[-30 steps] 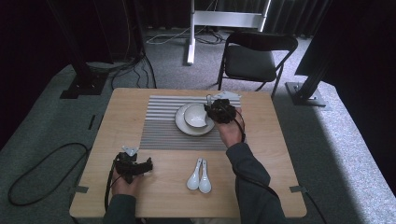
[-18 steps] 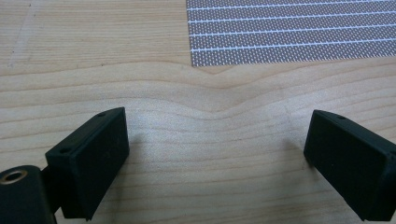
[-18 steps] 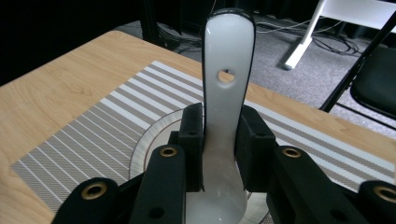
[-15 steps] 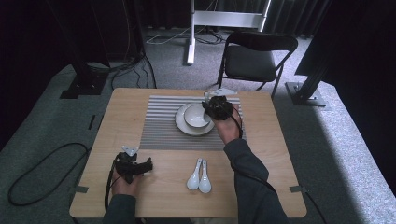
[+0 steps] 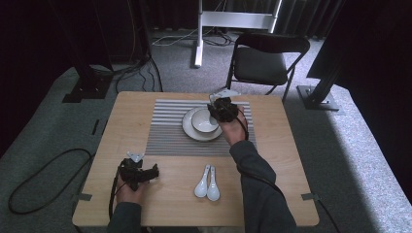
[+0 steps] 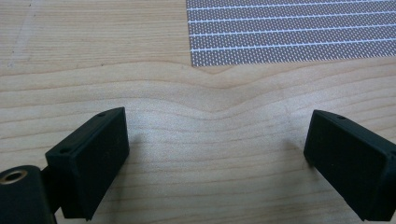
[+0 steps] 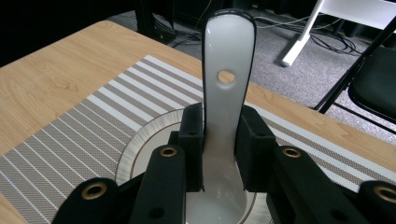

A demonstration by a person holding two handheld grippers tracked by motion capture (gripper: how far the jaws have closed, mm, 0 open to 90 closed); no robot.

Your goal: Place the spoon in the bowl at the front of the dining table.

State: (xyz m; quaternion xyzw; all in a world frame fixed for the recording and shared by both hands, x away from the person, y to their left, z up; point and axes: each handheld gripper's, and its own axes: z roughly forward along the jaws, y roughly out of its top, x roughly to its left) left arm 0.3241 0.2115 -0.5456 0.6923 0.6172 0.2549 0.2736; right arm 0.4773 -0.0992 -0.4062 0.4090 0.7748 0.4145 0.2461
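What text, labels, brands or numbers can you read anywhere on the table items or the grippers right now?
None: no readable text on anything.
White ceramic spoon held in the right gripper: plain, with one round hole.
White bowl on the round white plate: unmarked.
Grey striped placemat: stripes, no lettering.
Two white spoons on the wooden table: no marks legible.
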